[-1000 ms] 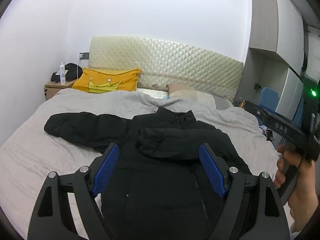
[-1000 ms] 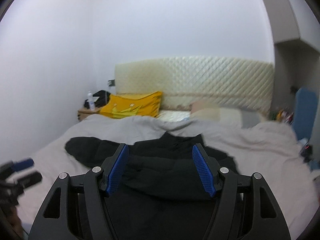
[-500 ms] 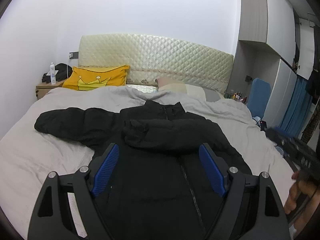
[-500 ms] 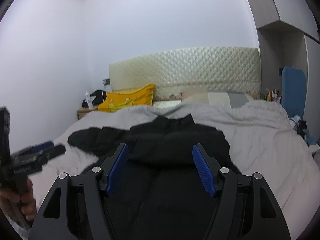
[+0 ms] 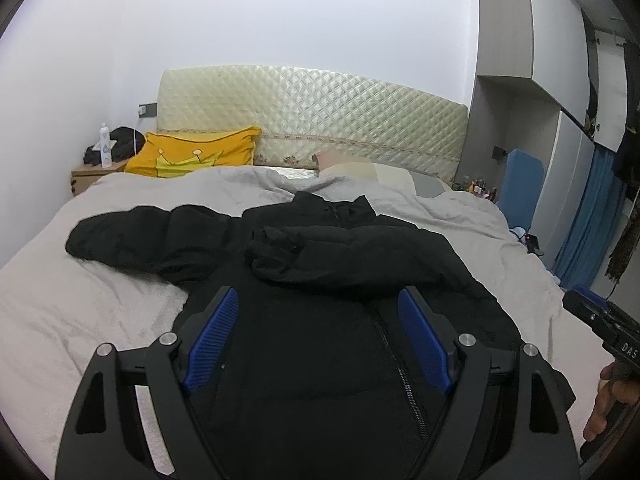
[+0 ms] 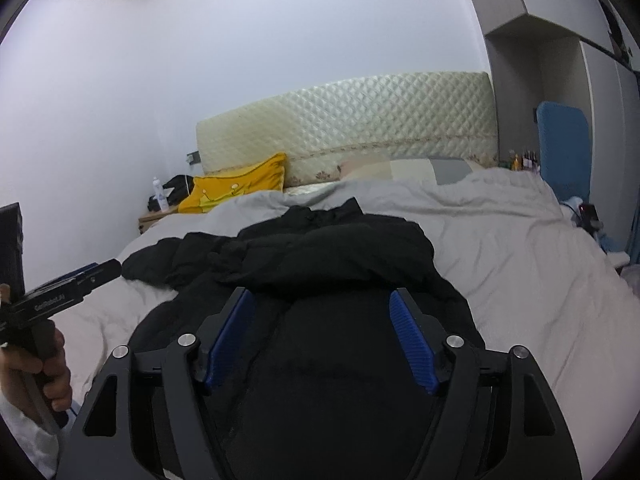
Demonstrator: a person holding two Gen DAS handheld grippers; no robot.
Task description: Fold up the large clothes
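A black puffer jacket (image 5: pixel 320 340) lies front-up on the grey bed cover (image 5: pixel 100 312), collar toward the headboard. One sleeve (image 5: pixel 132 240) stretches out to the left; the other is folded across the chest (image 5: pixel 340 256). My left gripper (image 5: pixel 318 304) hovers open over the jacket's lower front, nothing between its blue pads. In the right wrist view the same jacket (image 6: pixel 340 272) fills the middle, and my right gripper (image 6: pixel 322 300) hangs above its lower part; its jaws are opening, with nothing held between them. Each gripper shows at the edge of the other's view, in a hand (image 6: pixel 36 364).
A yellow pillow (image 5: pixel 196 156) and a pale pillow (image 5: pixel 360 168) lie against the quilted headboard (image 5: pixel 312 120). A nightstand (image 5: pixel 90 176) with a bottle stands at the left. Wardrobes (image 5: pixel 560 120) and a blue chair (image 5: pixel 520 184) stand along the right side.
Both grippers have sunk toward the jacket, which looms larger. The right gripper slid rightward, and its jaws spread a little wider.
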